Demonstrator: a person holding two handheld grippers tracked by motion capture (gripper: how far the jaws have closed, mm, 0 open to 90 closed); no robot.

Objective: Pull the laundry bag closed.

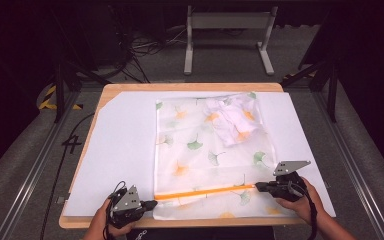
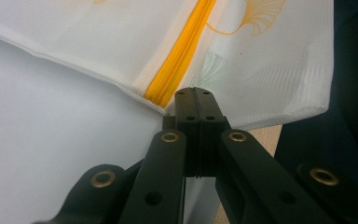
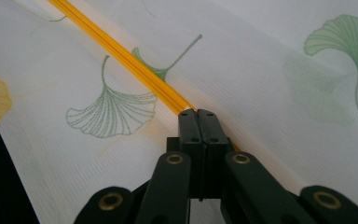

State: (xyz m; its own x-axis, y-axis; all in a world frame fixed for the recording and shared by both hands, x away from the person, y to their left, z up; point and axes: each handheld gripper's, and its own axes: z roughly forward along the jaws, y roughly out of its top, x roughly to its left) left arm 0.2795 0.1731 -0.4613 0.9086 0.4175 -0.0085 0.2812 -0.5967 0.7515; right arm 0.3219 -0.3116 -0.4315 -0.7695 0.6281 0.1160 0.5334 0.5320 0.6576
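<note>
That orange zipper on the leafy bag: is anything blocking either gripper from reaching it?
Nothing visible does. The left gripper sits shut at one end of the orange zipper, the right gripper shut at the other, both against the mesh bag.

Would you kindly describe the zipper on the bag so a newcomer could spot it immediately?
On the white sheet covering the table lies a translucent mesh bag printed with ginkgo leaves. Near its front edge runs the zipper, a solid bright orange line, unlike the scattered leaf prints.

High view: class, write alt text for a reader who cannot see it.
A white mesh laundry bag printed with ginkgo leaves lies flat on a white-covered table. The left gripper and right gripper, both shut, meet opposite ends of its orange zipper.
</note>
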